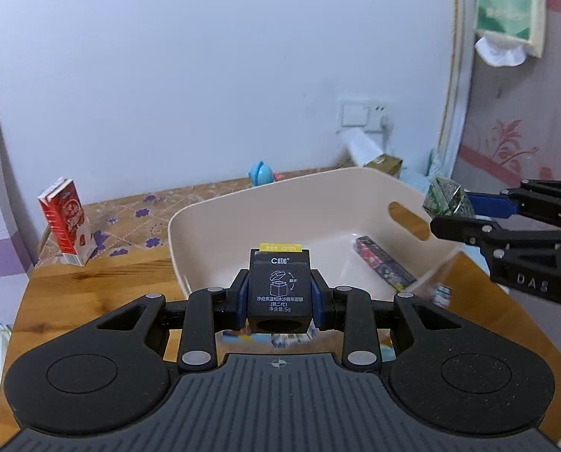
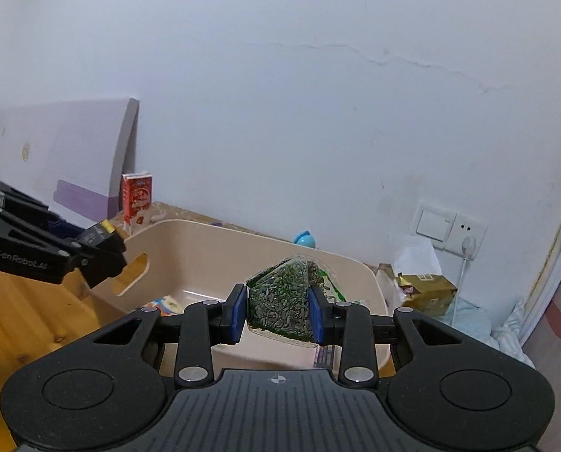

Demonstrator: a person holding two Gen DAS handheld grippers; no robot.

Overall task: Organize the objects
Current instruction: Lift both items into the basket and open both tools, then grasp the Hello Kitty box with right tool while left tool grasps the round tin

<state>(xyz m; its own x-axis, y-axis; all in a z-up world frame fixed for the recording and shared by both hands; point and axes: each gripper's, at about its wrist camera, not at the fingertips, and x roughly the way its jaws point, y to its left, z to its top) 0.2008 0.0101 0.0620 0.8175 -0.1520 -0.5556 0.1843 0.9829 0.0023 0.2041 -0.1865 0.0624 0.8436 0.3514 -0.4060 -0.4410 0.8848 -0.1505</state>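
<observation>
My left tongs [image 1: 279,293] are clamped on a small black cardboard box with a yellow tab [image 1: 279,286], held above the near rim of the beige plastic bin [image 1: 250,203]. Right tongs [image 2: 279,310] pinch a clear green packet of seeds [image 2: 286,301] over the same bin. A long dark printed box [image 1: 384,265] lies inside it. Red-and-white carton [image 1: 64,222] stands on the wooden counter [image 1: 92,290], left of the bin.

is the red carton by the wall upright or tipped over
Upright. The red carton stands on its base on the table, folded top uppermost, outside the beige bin.
</observation>
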